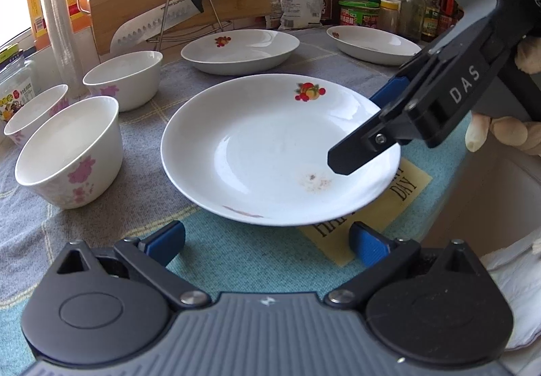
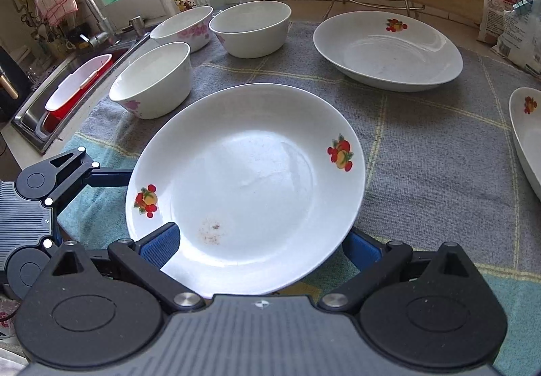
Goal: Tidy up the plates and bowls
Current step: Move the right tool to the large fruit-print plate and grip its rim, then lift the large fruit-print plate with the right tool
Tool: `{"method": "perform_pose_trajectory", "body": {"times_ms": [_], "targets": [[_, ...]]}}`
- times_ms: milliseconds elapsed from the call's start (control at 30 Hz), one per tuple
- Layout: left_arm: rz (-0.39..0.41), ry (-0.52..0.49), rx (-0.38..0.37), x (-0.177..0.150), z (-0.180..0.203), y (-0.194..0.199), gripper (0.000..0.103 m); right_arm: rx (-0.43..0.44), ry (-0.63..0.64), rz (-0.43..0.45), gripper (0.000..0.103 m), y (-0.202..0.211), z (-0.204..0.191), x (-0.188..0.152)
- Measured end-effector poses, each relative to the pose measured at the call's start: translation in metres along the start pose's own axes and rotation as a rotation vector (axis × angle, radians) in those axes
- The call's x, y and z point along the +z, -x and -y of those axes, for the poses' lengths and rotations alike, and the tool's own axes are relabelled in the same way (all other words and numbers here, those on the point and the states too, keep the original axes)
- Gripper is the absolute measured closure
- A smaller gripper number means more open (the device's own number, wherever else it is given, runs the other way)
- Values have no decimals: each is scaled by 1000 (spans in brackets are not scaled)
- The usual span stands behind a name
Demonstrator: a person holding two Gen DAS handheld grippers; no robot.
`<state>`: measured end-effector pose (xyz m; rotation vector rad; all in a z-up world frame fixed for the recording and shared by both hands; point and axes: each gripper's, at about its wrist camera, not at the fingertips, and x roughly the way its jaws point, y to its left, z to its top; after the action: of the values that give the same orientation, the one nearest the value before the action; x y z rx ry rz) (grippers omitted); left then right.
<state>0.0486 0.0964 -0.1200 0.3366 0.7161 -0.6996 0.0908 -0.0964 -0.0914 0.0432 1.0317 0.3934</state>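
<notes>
Right gripper [image 2: 260, 242] clamps the near plate's [image 2: 250, 179] rim — left gripper [image 1: 267, 239] gapes, holding nothing

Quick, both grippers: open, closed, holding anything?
Left hand-held gripper: open, empty, near the plate.
Right hand-held gripper: straddling the plate's rim; grip cannot be told.

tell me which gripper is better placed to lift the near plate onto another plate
Right. The right gripper already straddles the rim of the near plate, one finger above and one below. The left gripper sits open, short of the plate's edge, touching nothing.
</notes>
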Motion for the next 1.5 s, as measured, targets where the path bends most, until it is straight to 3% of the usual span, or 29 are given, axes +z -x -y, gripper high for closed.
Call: {"method": "perform_pose_trajectory", "body": {"times_ms": [400, 667, 933, 1200, 1500], "targets": [[4, 25, -26, 4, -4, -9, 1, 41, 23, -45, 0, -19, 12, 22], [1, 11, -41, 6, -6, -11, 0, 121, -23, -90, 0, -19, 26, 29], [2, -3, -54, 7, -8, -12, 0, 152, 0, -170, 0, -23, 26, 43], [3, -20, -69, 7, -9, -11, 0, 163, 66, -195, 0, -29, 29, 66], [-1, -31, -75, 9, -9, -11, 0, 212, 24, -215, 0, -41, 40, 77]]}}
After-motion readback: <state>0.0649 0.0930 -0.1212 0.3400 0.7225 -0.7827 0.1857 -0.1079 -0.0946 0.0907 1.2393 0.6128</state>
